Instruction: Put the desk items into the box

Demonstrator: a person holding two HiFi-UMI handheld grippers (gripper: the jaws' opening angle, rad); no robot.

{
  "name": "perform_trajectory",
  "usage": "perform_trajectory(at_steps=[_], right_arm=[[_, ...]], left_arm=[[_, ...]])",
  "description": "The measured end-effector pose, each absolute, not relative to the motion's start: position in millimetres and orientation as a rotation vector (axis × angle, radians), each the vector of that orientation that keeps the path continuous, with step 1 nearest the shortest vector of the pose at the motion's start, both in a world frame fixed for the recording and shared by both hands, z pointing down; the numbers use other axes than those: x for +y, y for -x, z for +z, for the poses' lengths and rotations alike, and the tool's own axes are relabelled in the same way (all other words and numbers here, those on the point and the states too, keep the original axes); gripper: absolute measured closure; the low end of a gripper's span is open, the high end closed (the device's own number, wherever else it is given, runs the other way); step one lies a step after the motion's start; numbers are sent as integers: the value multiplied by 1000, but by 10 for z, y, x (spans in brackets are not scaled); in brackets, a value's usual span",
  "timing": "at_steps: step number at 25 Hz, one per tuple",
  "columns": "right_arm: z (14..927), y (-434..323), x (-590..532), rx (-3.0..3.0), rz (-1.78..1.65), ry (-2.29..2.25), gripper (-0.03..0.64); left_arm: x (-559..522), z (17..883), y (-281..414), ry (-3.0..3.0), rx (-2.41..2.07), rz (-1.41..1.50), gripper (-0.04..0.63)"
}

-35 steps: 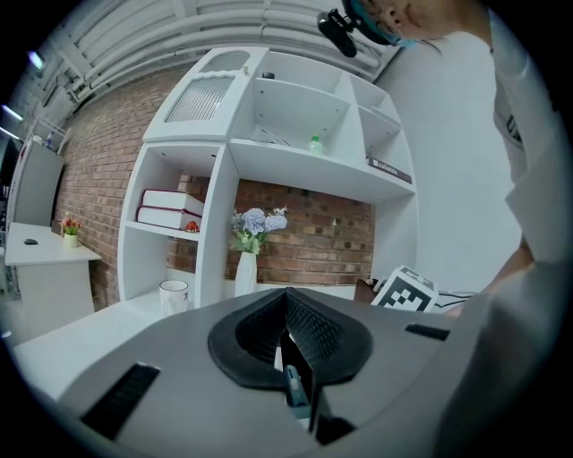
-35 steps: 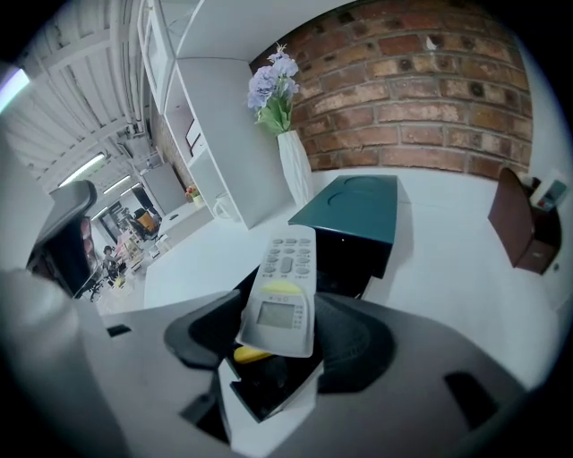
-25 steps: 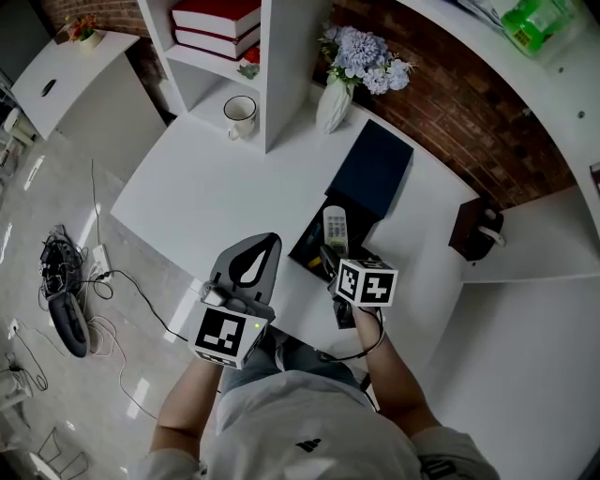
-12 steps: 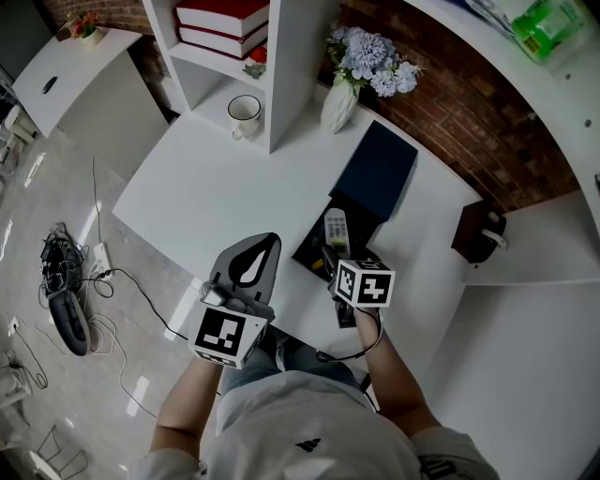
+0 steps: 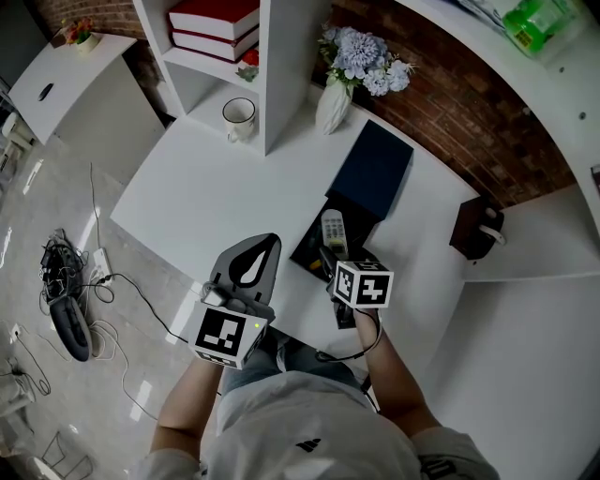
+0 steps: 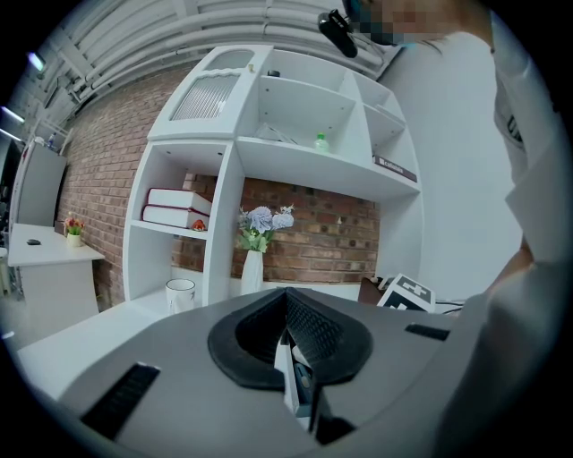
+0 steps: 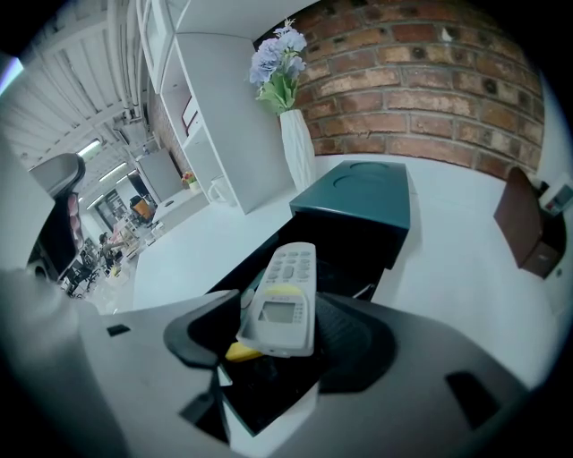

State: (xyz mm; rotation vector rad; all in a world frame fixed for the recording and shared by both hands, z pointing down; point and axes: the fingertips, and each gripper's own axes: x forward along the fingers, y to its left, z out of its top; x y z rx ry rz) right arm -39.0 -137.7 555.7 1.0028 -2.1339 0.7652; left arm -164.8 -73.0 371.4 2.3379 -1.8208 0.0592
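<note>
My right gripper (image 5: 330,253) is shut on a white remote control (image 5: 334,232), which sticks out forward over the open black box (image 5: 309,246). In the right gripper view the remote control (image 7: 282,295) lies between the pads, screen up, above the black box (image 7: 358,255). A yellow item (image 7: 235,351) shows inside the box under the remote. The box's dark blue lid (image 5: 373,169) lies just behind it. My left gripper (image 5: 262,242) hangs shut and empty over the desk's front edge, left of the box. Its jaws (image 6: 288,300) meet with nothing between them.
A white mug (image 5: 239,117) stands in the white shelf unit (image 5: 281,66) at the back, with red books (image 5: 214,26) above. A white vase of flowers (image 5: 335,103) stands beside the lid. A brown object (image 5: 473,230) sits at the desk's right end. Cables (image 5: 66,281) lie on the floor.
</note>
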Motion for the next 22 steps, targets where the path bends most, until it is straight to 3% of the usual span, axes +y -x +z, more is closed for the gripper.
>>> perform_trajectory(at_steps=[14, 16, 22], right_arm=[[5457, 435, -1318, -2190, 812, -999, 357], [5379, 476, -1302, -2226, 816, -983, 396], [5148, 488, -1254, -2317, 836, -981, 607]], left_arm=[[-719, 3710, 1602, -2369, -1785, 73, 584], [-727, 3690, 1578, -2385, -1773, 67, 584], [-761, 3676, 1473, -2426, -1712, 67, 584]])
